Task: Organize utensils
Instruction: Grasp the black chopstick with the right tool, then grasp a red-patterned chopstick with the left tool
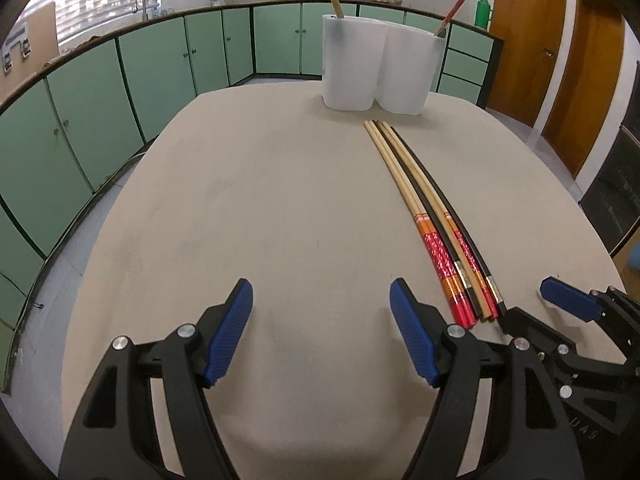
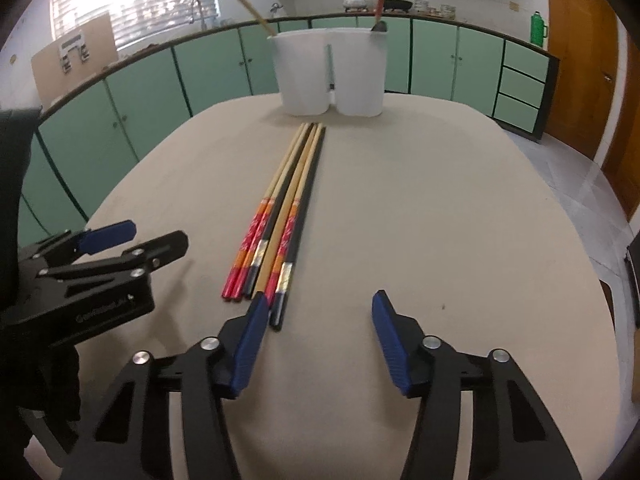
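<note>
Both the left gripper (image 1: 322, 300) and right gripper (image 2: 316, 312) hover with jaws spread, pinching nothing, while the chopsticks (image 2: 280, 224) lie mid-frame on the table (image 2: 440, 200) below the white holder (image 2: 330, 72)

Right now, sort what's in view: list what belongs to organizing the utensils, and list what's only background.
Belongs to the job:
- chopsticks lying side by side on the table
- white holder, two compartments, one stick standing in each
- left gripper and right gripper, both open, holding nothing

Just background:
- green cabinets
- green thermos
- pots on the counter
</note>
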The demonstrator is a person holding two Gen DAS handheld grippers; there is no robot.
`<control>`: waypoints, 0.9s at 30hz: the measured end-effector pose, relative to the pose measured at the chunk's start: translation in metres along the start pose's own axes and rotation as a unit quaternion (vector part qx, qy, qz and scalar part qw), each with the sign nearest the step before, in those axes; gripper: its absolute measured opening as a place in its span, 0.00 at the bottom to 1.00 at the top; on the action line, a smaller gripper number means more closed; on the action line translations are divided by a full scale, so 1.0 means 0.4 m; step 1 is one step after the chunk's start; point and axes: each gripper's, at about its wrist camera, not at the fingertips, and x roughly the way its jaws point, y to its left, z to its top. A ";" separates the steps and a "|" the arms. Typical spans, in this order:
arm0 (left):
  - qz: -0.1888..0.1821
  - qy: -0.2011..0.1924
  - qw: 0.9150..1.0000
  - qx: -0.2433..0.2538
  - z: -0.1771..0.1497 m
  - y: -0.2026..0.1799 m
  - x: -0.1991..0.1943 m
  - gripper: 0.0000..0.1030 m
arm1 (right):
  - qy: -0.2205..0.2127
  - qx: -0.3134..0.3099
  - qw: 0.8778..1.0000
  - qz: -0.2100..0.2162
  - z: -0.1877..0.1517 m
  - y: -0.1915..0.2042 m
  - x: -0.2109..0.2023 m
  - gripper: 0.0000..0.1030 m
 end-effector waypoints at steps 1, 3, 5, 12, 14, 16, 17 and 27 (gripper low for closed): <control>0.001 0.001 1.000 -0.001 0.000 0.000 0.000 0.68 | 0.002 -0.002 1.000 0.001 -0.002 0.002 0.000 0.48; 0.000 0.005 1.000 -0.003 -0.001 0.001 0.002 0.68 | 0.005 -0.009 1.000 -0.003 -0.005 0.008 0.001 0.46; 0.001 0.007 1.000 -0.004 -0.001 0.001 0.003 0.69 | 0.007 -0.017 1.000 -0.006 -0.006 0.017 0.002 0.44; -0.001 0.010 1.000 -0.003 0.000 -0.007 0.006 0.69 | 0.007 -0.034 0.999 -0.004 -0.004 0.035 0.007 0.25; -0.001 0.011 1.000 -0.002 0.000 -0.010 0.007 0.69 | 0.007 -0.037 0.999 -0.001 -0.004 0.037 0.006 0.14; -0.003 0.010 1.000 0.000 0.000 -0.016 0.006 0.69 | 0.006 -0.035 0.999 0.004 -0.003 0.035 0.008 0.07; -0.004 0.010 1.000 0.001 0.001 -0.018 0.006 0.69 | 0.006 -0.031 0.999 0.007 -0.003 0.031 0.009 0.07; -0.027 0.007 0.999 0.017 -0.007 -0.063 -0.005 0.69 | 0.003 0.013 1.000 -0.011 0.002 -0.045 0.003 0.06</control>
